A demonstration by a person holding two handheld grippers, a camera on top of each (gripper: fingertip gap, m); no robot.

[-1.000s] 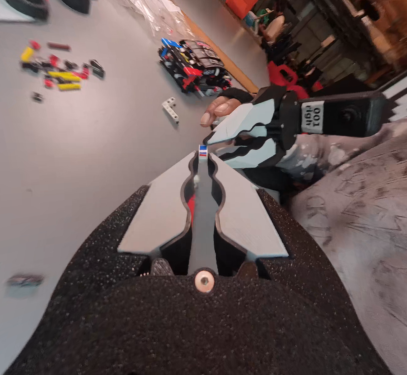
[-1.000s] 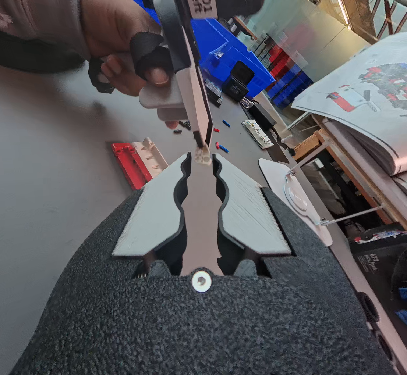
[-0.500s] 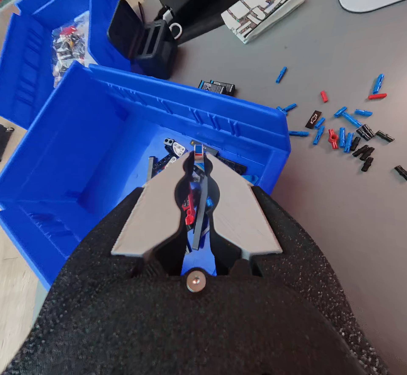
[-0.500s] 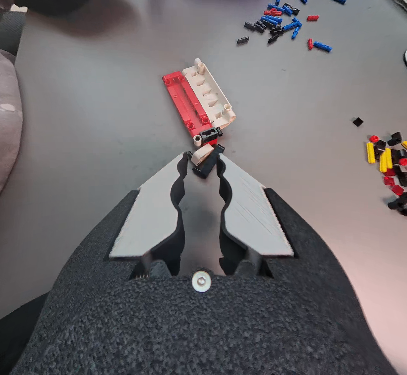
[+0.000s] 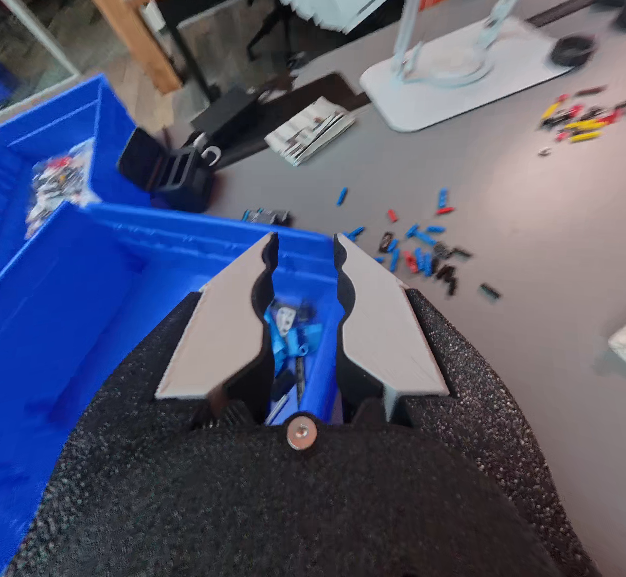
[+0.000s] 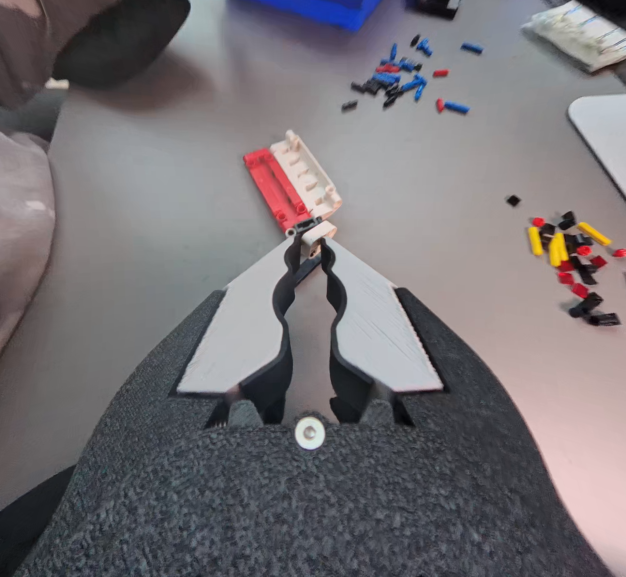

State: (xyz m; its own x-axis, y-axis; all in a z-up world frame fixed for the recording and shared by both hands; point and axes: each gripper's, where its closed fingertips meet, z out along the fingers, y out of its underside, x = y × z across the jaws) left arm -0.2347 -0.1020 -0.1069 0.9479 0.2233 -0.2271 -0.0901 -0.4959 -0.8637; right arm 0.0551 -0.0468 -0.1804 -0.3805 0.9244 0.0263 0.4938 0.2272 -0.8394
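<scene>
Hovering over the near blue bin (image 5: 101, 306), the left gripper (image 5: 306, 242) has its fingers spread wide and nothing sits between them. Loose blue and black small parts (image 5: 291, 327) lie on the bin floor, visible through the gap at the centre of the frame. To the right of the bin, blue, red and black pins (image 5: 416, 256) are scattered on the grey table (image 5: 508, 340), and a folded booklet (image 5: 310, 135) lies higher up.

The right gripper (image 6: 310, 244) pinches a small white piece (image 6: 316, 235) at its tips; a thin black bar (image 6: 306, 271) shows in the gap below, perhaps joined to it. This piece is just beside, maybe touching, the near end of the red and white panel (image 6: 291, 181) at the centre of the frame. I judge that a steady, light grip is best here, with the piece kept in line with the black connector (image 6: 306, 223) on the panel, because a tilt could let it twist out.

The right gripper points down and forward, low to the table. The left one is tilted down into the bin, higher above it. A yellow, red and black heap (image 6: 572, 256) lies at the right.
</scene>
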